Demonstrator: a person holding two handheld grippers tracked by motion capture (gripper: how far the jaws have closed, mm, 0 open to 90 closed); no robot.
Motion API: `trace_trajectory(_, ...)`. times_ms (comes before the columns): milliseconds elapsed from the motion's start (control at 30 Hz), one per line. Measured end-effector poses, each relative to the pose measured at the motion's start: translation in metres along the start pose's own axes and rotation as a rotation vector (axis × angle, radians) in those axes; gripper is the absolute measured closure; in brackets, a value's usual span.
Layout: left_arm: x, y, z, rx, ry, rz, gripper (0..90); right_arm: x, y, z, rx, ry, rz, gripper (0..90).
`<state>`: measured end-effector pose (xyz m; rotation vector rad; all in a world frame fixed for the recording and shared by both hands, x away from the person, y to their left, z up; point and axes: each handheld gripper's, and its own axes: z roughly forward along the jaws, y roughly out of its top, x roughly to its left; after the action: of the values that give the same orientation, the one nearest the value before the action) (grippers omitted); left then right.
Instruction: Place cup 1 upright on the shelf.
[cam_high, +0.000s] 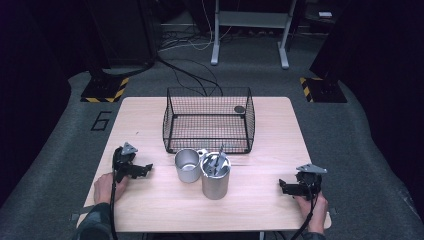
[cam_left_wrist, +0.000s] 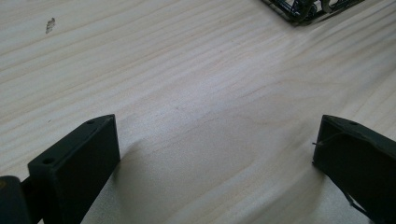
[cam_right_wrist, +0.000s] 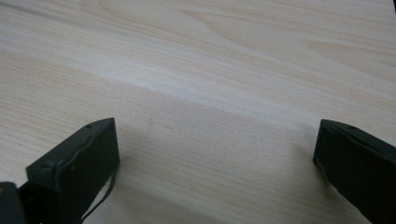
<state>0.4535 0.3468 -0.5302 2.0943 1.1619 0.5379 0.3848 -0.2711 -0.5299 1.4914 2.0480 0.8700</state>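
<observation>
The left gripper (cam_high: 145, 168) rests low on the wooden table (cam_high: 260, 205), held in the person's left hand (cam_high: 106, 187), its jaws pointing toward the middle of the tabletop. In the left gripper view its two black jaws stand wide apart with nothing but bare wood grain between them (cam_left_wrist: 217, 149); a corner of the wire basket (cam_left_wrist: 306, 11) shows far ahead of the fingertips, up and to the right.

The right gripper (cam_high: 283, 187) lies at the opposite side of the table in the right hand (cam_high: 312, 207), jaws turned inward toward the center. Its own view also shows the jaws spread wide (cam_right_wrist: 217, 149), empty, with pale wood running between and beyond them.

Between the two grippers, well apart from both sets of fingertips, stand two metal cups. The shorter steel mug (cam_high: 187, 165) is open and looks empty; it sits nearer the left gripper's jaws. Just beside it, touching or nearly so, the taller steel cup (cam_high: 215, 181) holds some metal utensils (cam_high: 216, 161) standing upright and leaning against its rim; it is the closer of the two to the right gripper's jaws. Behind both cups, farther from the fingers, sits the black wire basket (cam_high: 172, 120), with a small dark round object (cam_high: 239, 109) at its far right corner.
</observation>
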Motion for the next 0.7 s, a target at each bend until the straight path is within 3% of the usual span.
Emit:
trace_trajectory(300,0.0005,0.0001,0.0,0.0,-0.001,0.006,0.3,-0.0006,0.0009,0.0007,0.001,0.008,-0.011,0.0)
trace_trajectory(433,0.0008,0.0003,-0.0002,0.003,-0.003,0.007,0.3,0.0009,0.0009,0.0007,0.0,-0.003,0.01,0.0)
trace_trajectory(567,0.0009,0.0004,-0.0005,0.007,-0.006,0.007,0.3,0.001,0.0042,0.0001,0.032,-0.012,0.023,0.0)
trace_trajectory(633,0.0009,0.0004,-0.0005,0.007,-0.006,0.007,0.3,0.0012,0.0046,-0.0008,0.03,-0.004,0.035,0.0)
trace_trajectory(667,0.0005,0.0,0.0004,-0.005,0.0,0.005,0.3,0.0025,0.0048,-0.0041,0.001,0.034,0.052,0.0)
trace_trajectory(700,0.0005,0.0,0.0004,-0.005,0.0,0.005,0.3,0.0025,0.0048,-0.0041,0.001,0.034,0.052,0.0)
